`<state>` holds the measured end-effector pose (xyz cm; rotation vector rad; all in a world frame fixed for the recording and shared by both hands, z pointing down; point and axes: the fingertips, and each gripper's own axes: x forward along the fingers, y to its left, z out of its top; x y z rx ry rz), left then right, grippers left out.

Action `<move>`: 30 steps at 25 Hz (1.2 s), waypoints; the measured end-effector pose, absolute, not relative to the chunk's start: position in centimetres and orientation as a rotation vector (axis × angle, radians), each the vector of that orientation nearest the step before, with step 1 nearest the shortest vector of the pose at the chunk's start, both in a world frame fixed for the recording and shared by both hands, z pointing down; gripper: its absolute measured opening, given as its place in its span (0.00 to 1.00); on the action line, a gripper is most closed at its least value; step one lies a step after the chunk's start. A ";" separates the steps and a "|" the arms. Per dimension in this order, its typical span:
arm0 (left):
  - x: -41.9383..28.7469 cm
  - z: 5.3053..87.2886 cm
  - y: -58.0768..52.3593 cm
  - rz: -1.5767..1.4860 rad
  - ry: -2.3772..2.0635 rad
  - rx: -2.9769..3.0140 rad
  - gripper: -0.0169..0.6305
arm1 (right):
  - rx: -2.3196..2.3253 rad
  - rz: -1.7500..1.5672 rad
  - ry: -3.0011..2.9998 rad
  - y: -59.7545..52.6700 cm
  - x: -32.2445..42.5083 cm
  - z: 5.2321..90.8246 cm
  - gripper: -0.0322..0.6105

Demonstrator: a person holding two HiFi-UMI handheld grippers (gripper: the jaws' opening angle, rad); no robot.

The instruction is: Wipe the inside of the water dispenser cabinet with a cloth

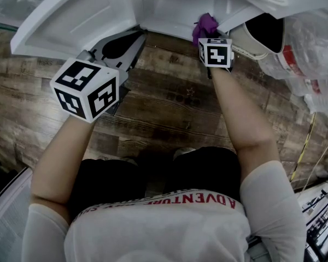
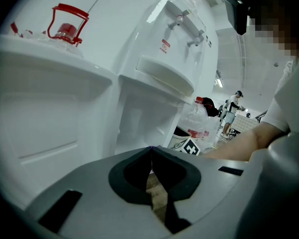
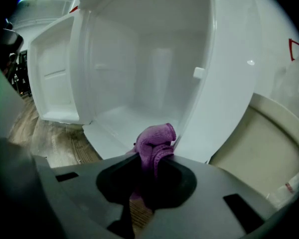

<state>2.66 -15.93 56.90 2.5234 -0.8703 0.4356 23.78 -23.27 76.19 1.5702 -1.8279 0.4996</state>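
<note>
Floor (image 1: 175,102): dark wood planks, showing between the person's arms. A white dispenser (image 2: 174,49) is standing on it, two taps (image 2: 187,31) above a drip tray (image 2: 164,73). Its lower cabinet (image 3: 139,73) is standing open, with the door (image 1: 71,15) swinging out to the left. The inside is showing plain white walls and a white base. A beige bin (image 1: 257,37) with a dark inside is sitting just beside the dispenser on the right, and clear plastic bottles (image 1: 306,48) are piling up beyond it. In the left gripper view the room is opening out bright and white behind the dispenser, with people (image 2: 234,106) standing far back.

The right tool (image 3: 152,157) is pinching a purple cloth (image 3: 155,144). Its jaws are closing on the bunched fabric, and a rounded wad is sticking out past the tips. The cloth is sitting at the front lip of the cabinet base, close to the right wall, at the mouth and not deep inside. Whether it is touching the lip cannot be told. From the head view the cloth (image 1: 205,26) is showing just ahead of the right tool (image 1: 206,35), at the white edge.

The left tool (image 1: 138,34) is hanging over the floor near the door's lower edge, well apart from the cloth. Its jaws are meeting at the tips and gripping nothing.
</note>
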 end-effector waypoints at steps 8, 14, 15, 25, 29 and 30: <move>2.7 56.6 -15.3 0.460 -0.871 2.541 0.07 | 1.589 0.497 -1.813 -23.0 24.4 75.9 0.15; 2.6 56.5 -15.0 0.455 -0.870 2.548 0.07 | 1.595 0.466 -1.818 -22.6 24.4 74.8 0.15; 2.5 56.5 -14.9 0.455 -0.870 2.548 0.07 | 1.592 0.460 -1.825 -22.5 24.4 74.5 0.15; 2.3 56.4 -15.0 0.442 -0.879 2.534 0.07 | 1.640 0.408 -1.902 -22.6 24.7 70.3 0.15; 2.4 56.3 -15.0 0.436 -0.874 2.538 0.07 | 1.686 0.418 -1.941 -22.9 24.9 68.0 0.15; 2.4 56.3 -15.0 0.434 -0.874 2.538 0.07 | 1.694 0.429 -1.949 -23.0 24.9 67.6 0.15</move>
